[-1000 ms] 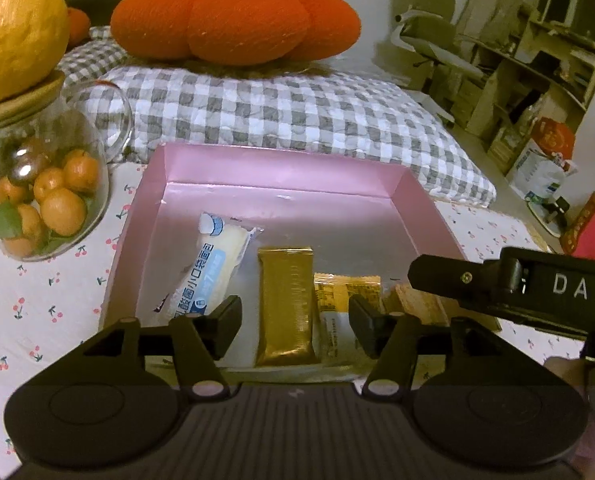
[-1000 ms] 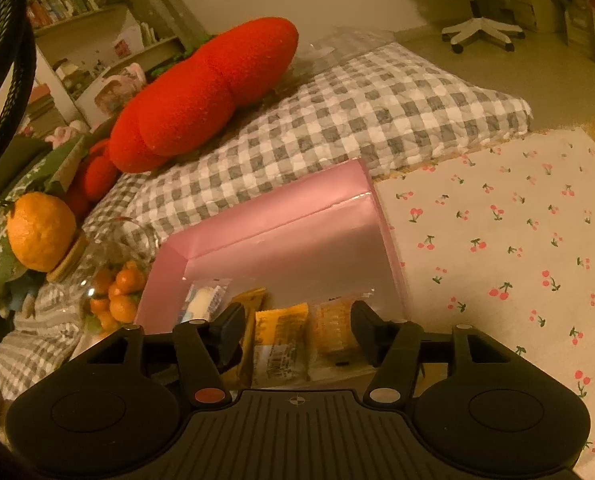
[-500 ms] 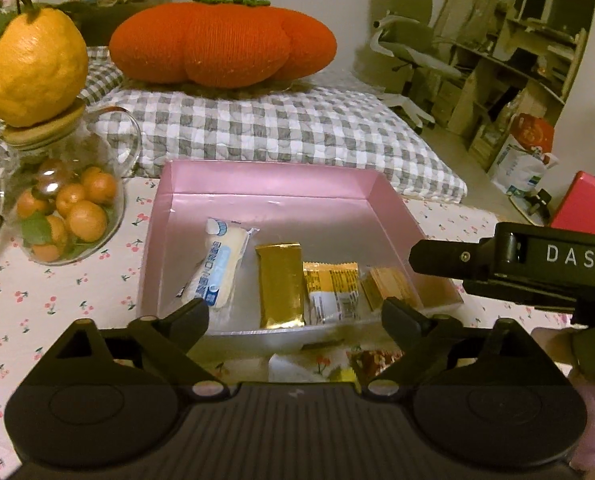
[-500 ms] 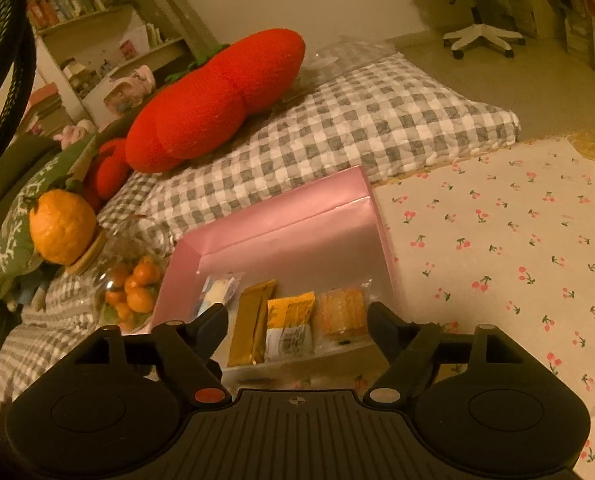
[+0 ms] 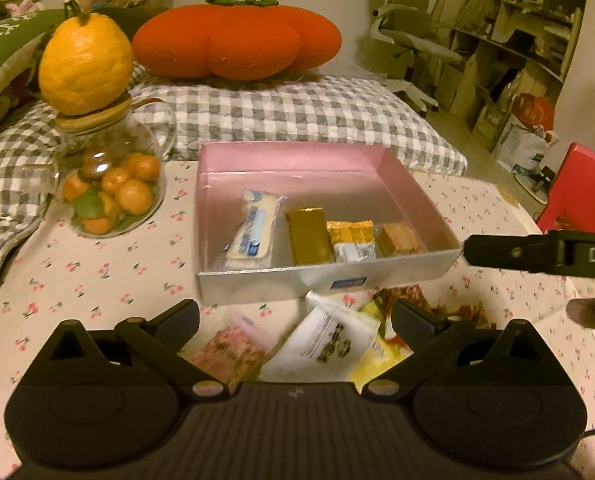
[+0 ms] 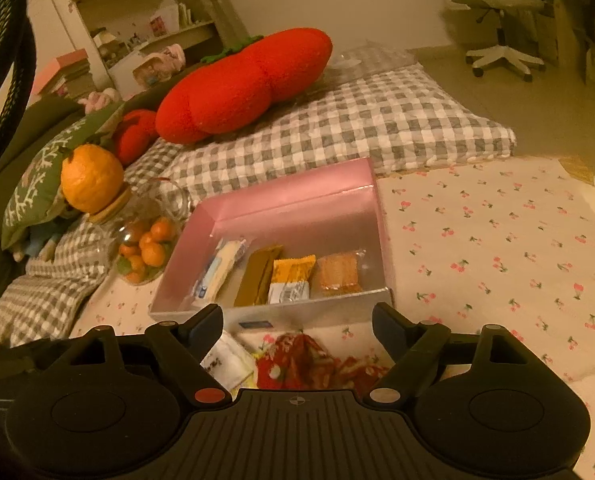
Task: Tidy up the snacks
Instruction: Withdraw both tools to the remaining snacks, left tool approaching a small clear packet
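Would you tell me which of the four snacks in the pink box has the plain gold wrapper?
The gold bar, second from the left in the pink box; its neighbours are white-blue, orange, and clear.

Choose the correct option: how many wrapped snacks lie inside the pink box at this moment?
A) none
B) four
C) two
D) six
B: in the pink box lie four snacks side by side: a white-and-blue packet, a gold bar, an orange packet and a clear-wrapped biscuit; other snacks lie outside, in front of the box.
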`<action>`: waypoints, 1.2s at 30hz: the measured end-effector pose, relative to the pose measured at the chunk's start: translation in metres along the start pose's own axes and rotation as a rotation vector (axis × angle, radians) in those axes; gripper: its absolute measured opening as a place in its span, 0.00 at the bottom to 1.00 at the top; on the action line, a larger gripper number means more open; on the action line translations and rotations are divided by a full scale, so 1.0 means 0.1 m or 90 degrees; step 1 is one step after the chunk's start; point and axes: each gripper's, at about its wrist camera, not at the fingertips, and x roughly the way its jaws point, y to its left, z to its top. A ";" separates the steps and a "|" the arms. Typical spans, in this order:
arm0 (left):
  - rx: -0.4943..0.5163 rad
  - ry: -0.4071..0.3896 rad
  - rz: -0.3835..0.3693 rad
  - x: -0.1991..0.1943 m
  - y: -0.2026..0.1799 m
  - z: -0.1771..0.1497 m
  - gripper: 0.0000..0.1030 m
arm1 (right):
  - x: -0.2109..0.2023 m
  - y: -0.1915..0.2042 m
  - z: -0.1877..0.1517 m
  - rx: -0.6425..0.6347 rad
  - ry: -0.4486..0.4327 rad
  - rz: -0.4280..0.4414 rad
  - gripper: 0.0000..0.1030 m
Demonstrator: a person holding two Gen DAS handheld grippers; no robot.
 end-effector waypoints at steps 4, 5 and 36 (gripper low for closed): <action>0.016 0.004 0.013 -0.09 0.06 -0.08 0.99 | -0.10 -0.04 -0.06 -0.008 -0.005 -0.007 0.85; 0.019 0.006 0.018 -0.11 0.08 -0.10 0.99 | -0.11 -0.04 -0.08 -0.010 -0.005 -0.008 0.85; -0.070 0.289 0.065 -0.35 0.69 -0.74 0.74 | -0.03 0.26 -0.59 -0.076 0.152 -0.029 0.85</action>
